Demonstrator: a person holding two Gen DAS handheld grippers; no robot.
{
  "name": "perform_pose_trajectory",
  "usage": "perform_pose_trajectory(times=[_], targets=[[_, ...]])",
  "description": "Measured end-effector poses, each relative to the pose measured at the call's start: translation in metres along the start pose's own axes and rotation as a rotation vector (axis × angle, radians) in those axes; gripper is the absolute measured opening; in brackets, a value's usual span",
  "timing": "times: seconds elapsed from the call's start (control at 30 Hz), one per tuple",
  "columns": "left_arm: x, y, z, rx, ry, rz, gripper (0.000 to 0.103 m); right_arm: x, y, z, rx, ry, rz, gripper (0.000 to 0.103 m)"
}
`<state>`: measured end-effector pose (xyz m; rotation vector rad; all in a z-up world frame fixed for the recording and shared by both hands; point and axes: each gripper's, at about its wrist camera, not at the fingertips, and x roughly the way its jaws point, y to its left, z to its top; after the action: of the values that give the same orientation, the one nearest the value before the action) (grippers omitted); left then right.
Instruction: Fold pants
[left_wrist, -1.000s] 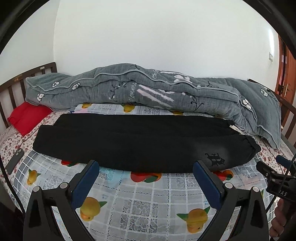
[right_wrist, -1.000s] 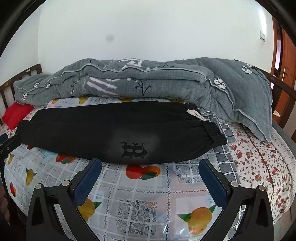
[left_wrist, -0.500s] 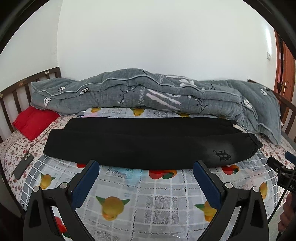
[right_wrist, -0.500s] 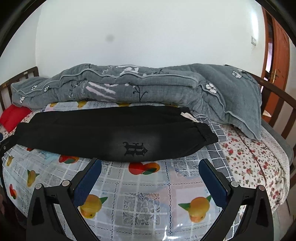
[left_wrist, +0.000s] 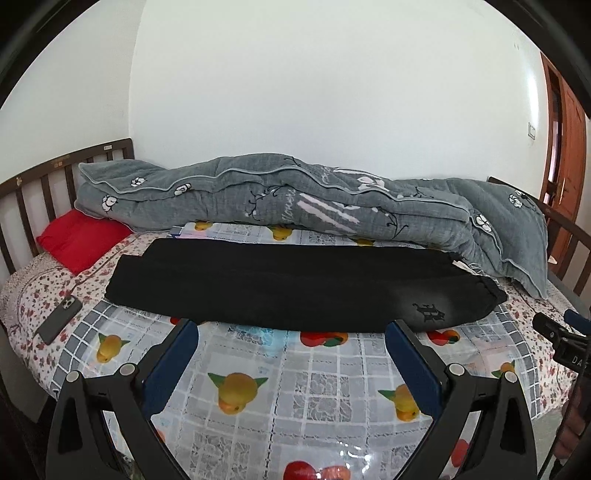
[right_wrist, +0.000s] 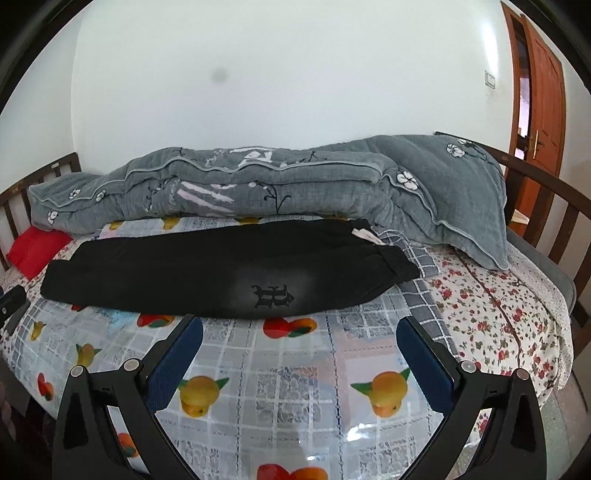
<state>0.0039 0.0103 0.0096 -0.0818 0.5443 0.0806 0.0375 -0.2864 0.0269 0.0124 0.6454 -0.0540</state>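
black pants lie lengthwise on the bed, both grippers clear of them.
left gripper and right gripper hover just before the pants, jaws spread wide and empty; a grey quilt lies behind the pants, a phone to their left.

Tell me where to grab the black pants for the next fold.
Take the pants at the two ends: the waistband with the right hand-held gripper, the cuffs with the left hand-held gripper. They lie flat, legs stacked, lengthwise across the bed. Come in low from the near edge, pinching both layers.
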Motion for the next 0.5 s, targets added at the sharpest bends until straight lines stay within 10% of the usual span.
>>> perform_pose_trajectory(times=[0.5], targets=[[-0.016, 0.003, -0.008, 0.033, 0.005, 0.006, 0.102, -0.026, 0.002, -0.005, -0.01, -0.031, -0.017, 0.103]])
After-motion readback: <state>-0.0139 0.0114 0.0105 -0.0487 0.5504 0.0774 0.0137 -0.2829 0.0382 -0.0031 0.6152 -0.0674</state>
